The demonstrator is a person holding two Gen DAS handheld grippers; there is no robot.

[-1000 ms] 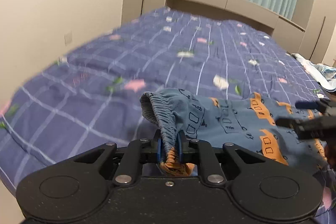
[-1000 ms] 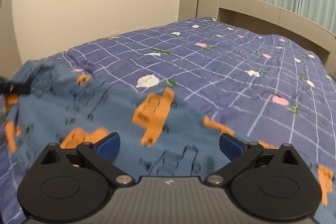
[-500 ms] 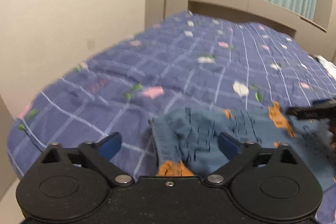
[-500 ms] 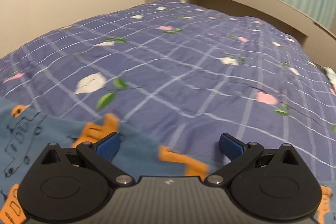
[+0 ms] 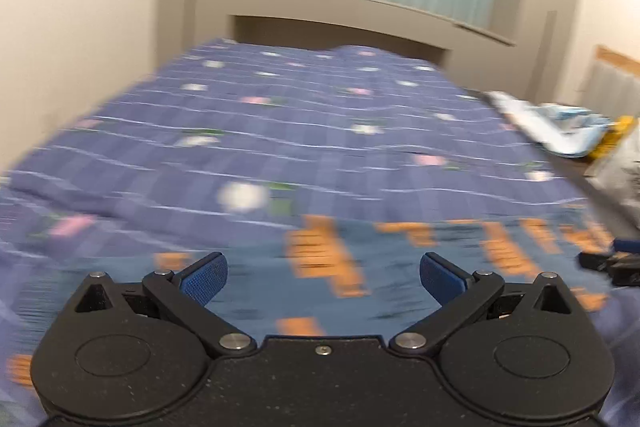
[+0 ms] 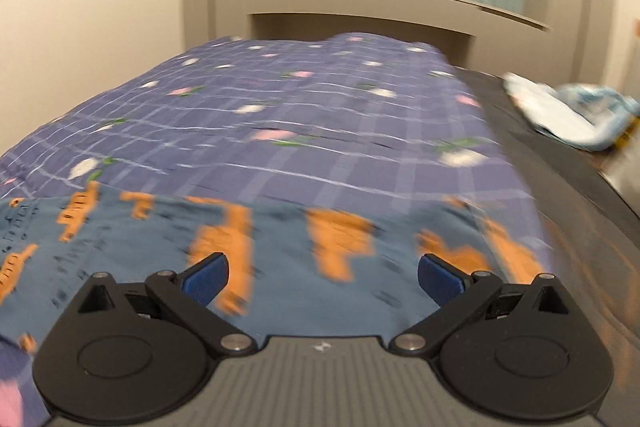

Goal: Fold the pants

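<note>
Blue pants with orange prints (image 5: pixel 360 267) lie flat across the near part of the bed; they also show in the right wrist view (image 6: pixel 280 251). My left gripper (image 5: pixel 323 277) is open and empty, just above the pants. My right gripper (image 6: pixel 322 277) is open and empty over the pants near their right end. The tip of the right gripper (image 5: pixel 612 263) shows at the right edge of the left wrist view. Both views are motion-blurred.
The bed has a purple checked quilt with flowers (image 5: pixel 320 131) (image 6: pixel 320 115). A beige headboard (image 5: pixel 360 15) and green curtain stand behind. Light blue clothes (image 5: pixel 560 131) (image 6: pixel 568 115) lie at the bed's right side. A wall runs along the left.
My left gripper has let go of the waistband and opened. The pants now lie flat. Both grippers have swung to the right and now face the headboard.
</note>
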